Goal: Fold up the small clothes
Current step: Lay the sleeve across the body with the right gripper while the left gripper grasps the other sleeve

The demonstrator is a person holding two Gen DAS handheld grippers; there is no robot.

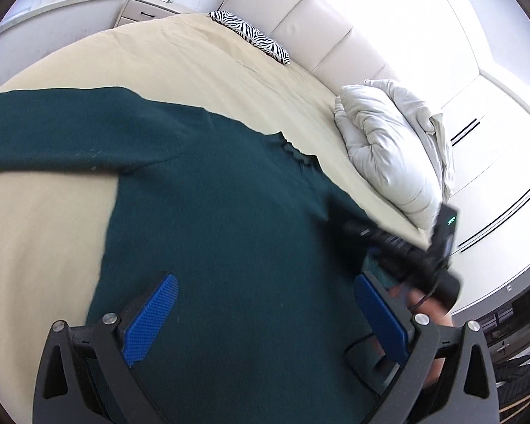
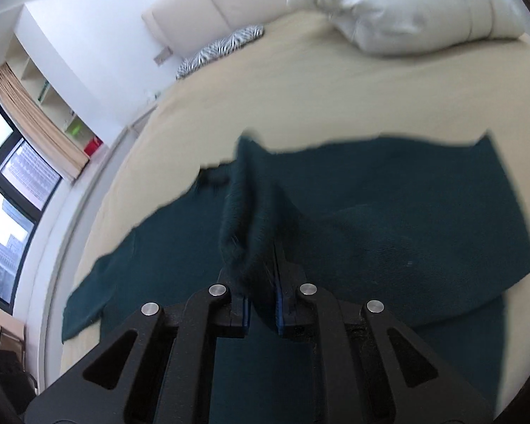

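The dark green sweater [image 1: 212,219] is lying spread near the bed's [image 1: 201,67] middle, folding barely begun; the right gripper [image 2: 261,304] is pinching a sleeve, lifting it inward; the left gripper [image 1: 261,318] is hovering spread, holding nothing.

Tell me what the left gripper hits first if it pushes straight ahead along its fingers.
Most likely the dark green sweater spread on the bed. It fills the space ahead of the open left gripper, though the depth is unclear.
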